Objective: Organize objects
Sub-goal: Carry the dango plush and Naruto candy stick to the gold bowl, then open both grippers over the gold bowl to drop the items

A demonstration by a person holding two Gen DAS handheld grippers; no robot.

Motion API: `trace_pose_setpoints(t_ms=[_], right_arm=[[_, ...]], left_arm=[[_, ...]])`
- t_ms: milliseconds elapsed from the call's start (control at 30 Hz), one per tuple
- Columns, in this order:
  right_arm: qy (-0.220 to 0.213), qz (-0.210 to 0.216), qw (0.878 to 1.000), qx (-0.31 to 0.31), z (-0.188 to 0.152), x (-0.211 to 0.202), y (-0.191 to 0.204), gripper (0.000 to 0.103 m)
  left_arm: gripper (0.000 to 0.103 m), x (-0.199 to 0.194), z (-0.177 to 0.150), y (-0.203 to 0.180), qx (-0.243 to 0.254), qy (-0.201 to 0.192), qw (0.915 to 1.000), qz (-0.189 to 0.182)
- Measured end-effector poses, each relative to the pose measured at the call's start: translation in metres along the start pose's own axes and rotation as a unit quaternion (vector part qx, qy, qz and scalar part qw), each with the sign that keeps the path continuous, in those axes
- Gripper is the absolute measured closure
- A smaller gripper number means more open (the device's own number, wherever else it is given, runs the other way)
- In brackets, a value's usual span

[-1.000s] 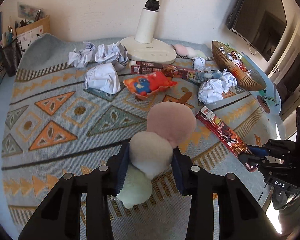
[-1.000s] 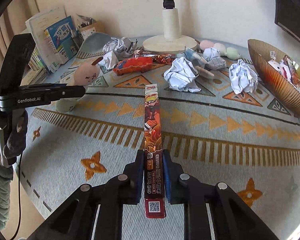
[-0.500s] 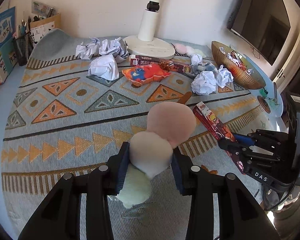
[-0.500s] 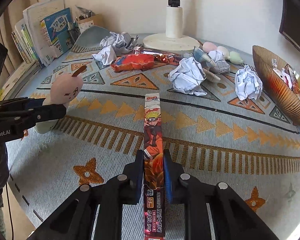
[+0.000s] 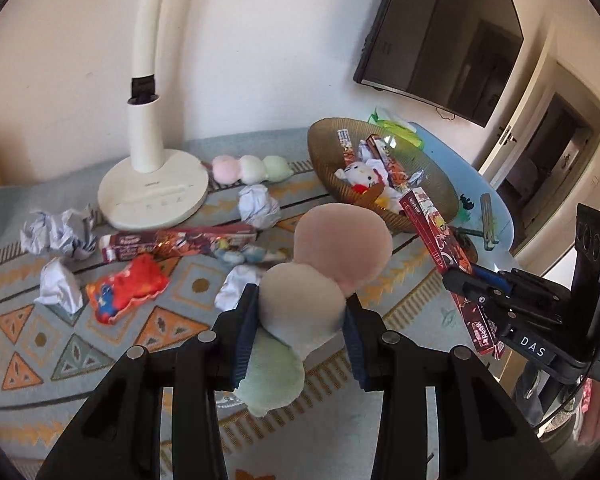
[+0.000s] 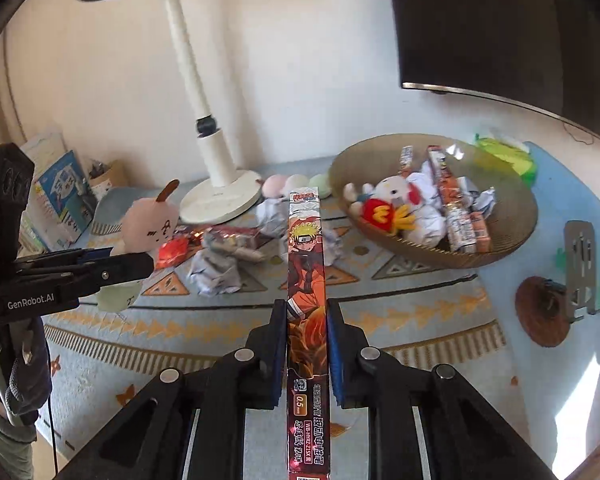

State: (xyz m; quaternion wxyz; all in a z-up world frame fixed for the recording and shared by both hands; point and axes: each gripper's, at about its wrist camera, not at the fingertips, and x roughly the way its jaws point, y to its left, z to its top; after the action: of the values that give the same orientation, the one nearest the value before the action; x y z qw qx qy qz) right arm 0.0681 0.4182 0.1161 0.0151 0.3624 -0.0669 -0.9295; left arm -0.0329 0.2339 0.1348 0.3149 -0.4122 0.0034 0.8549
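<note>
Both loads ride above the desk's patterned mat: your left gripper [image 5: 300,332] clamps the dango plush [image 5: 320,276], your right gripper [image 6: 306,344] pinches the Naruto pen box [image 6: 306,264]. Clear the woven bowl [image 6: 512,236] rim near the desk's right edge, then release inside.

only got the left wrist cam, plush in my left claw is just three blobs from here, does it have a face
Observer: Yes, the plush has a drawn face on its pink top ball.
Operator: whats printed on the box top
Observer: An orange-clad cartoon figure runs along the long box, which the right claw is shut on.
Operator: anything off my left edge
Observer: Books stand left of the lamp.
</note>
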Motion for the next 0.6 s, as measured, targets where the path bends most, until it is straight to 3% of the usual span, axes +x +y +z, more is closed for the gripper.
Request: trace_pose_setpoints(t_ms=[100,200,400,433,467,500,533,600], right_arm=[[-0.020,-0.046,0.997,0.054,0.032,-0.003,-0.052,0.085],[-0.033,-0.073,0.993,0.090,0.063,0.001,-0.094,0.085],[-0.034,-0.109,0.987,0.111,0.104,0.022,-0.134,0.085],[-0.029,-0.112,0.987,0.113,0.109,0.027,-0.137,0.080],[-0.020,-0.114,0.987,0.113,0.112,0.034,-0.140,0.065],[-0.011,-0.116,0.986,0.116,0.114,0.039,-0.145,0.058],[-0.008,-0.114,0.986,0.123,0.113,0.042,-0.151,0.052],[-0.014,-0.106,0.986,0.130,0.108,0.038,-0.153,0.052]], left_arm=[[0.066,0.034,0.046,-0.030,0.001,0.007,0.9995,-0.032],[0.066,0.070,0.085,-0.057,0.008,0.003,0.9993,-0.036],[0.063,0.125,0.127,-0.081,0.002,-0.013,0.9993,-0.035],[0.056,0.129,0.129,-0.081,0.003,-0.031,0.9990,-0.033],[0.048,0.133,0.130,-0.079,0.004,-0.043,0.9987,-0.028],[0.022,0.138,0.130,-0.074,-0.004,-0.042,0.9989,-0.021],[0.014,0.141,0.128,-0.067,-0.019,-0.039,0.9989,-0.015],[0.014,0.138,0.121,-0.052,-0.042,-0.039,0.9981,-0.025]])
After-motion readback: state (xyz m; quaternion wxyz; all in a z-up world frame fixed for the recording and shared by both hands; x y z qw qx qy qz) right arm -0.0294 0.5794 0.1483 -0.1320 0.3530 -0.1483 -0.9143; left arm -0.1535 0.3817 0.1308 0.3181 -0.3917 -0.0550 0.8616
